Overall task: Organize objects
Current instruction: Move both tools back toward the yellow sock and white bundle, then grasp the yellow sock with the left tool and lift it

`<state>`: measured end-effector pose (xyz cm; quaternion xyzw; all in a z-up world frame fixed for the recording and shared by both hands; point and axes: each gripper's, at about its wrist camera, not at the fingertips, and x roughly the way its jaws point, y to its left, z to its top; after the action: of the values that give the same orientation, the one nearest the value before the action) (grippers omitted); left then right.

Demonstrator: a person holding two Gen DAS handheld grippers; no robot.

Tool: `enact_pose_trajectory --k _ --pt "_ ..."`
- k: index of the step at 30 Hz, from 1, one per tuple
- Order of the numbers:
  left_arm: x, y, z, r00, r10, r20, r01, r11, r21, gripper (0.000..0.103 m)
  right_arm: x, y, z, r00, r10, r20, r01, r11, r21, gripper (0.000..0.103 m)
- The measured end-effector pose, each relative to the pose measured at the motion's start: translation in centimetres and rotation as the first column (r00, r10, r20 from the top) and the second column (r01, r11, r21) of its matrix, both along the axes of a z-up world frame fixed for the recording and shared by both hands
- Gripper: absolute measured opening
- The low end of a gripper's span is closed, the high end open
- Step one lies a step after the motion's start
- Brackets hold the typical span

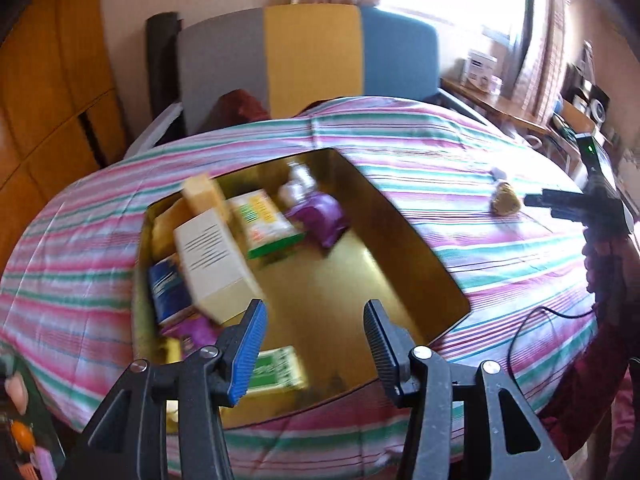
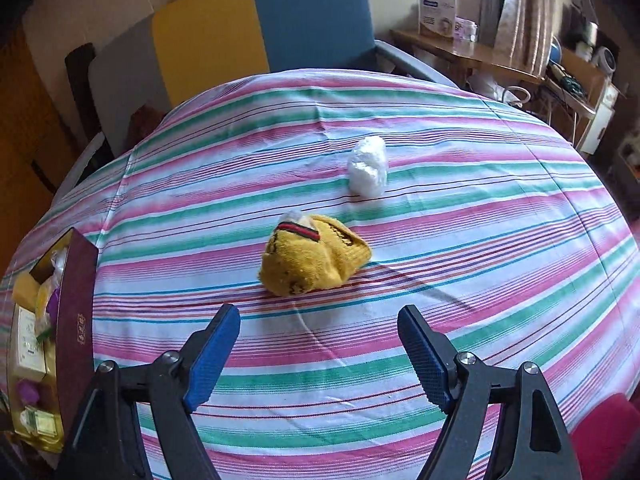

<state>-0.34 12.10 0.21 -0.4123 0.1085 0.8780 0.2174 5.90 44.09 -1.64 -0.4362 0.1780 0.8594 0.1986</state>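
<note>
The left gripper [image 1: 315, 344] hangs spread and empty over a gold-lined box [image 1: 400, 216] sunk in the striped cloth [image 1: 440, 152] of the desk. Only this view looks into the box: a white carton [image 1: 212, 256], a green-and-yellow carton [image 1: 266, 222], a blue packet [image 1: 166, 286] and a purple pouch [image 1: 320, 216], their print too blurred to read. The right gripper [image 2: 319, 344], jaws empty and opening, faces a yellow knitted sock [image 2: 312, 258] and a white wad [image 2: 368, 166], both well right of the box.

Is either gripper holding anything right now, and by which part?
Nothing. The left gripper is empty over the box; the right gripper, opening, is short of the yellow sock.
</note>
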Motion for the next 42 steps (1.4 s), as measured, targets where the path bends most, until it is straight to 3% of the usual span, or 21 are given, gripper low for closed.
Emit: enact_pose_trajectory --k 13,22,27,32,38,42 --pt "0.1 7.9 0.2 0.988 -0.155 0.002 0.155 0.988 -0.02 0.051 2.4 2.6 1.2 0.984 -0.151 -0.099 0.143 0.986 -0.08 0.086" --pt "-1.2 13.5 -0.5 0.966 -0.247 0.081 0.245 0.969 0.04 0.051 5.7 6.1 2.1 0.914 -0.345 -0.214 0.301 0.929 -0.214 0.086" --pt "-2.3 18.3 -1.1 0.934 -0.324 0.149 0.314 0.945 0.091 0.051 7.0 7.2 2.2 0.876 -0.413 -0.251 0.341 0.896 -0.284 0.086" --pt "-3.7 23.5 -2.2 0.896 -0.391 0.209 0.365 0.919 0.152 0.054 7.0 7.5 2.0 0.871 -0.415 -0.264 0.323 0.887 -0.33 0.086" --pt "-5.1 30.0 -3.8 0.853 -0.466 0.236 0.437 0.884 0.166 0.07 6.9 7.8 1.5 0.873 -0.412 -0.261 0.299 0.875 -0.381 0.087" --pt "-6.6 33.2 -5.1 0.847 -0.464 0.261 0.432 0.885 0.173 0.071 7.1 8.1 1.4 0.865 -0.42 -0.274 0.293 0.867 -0.404 0.087"
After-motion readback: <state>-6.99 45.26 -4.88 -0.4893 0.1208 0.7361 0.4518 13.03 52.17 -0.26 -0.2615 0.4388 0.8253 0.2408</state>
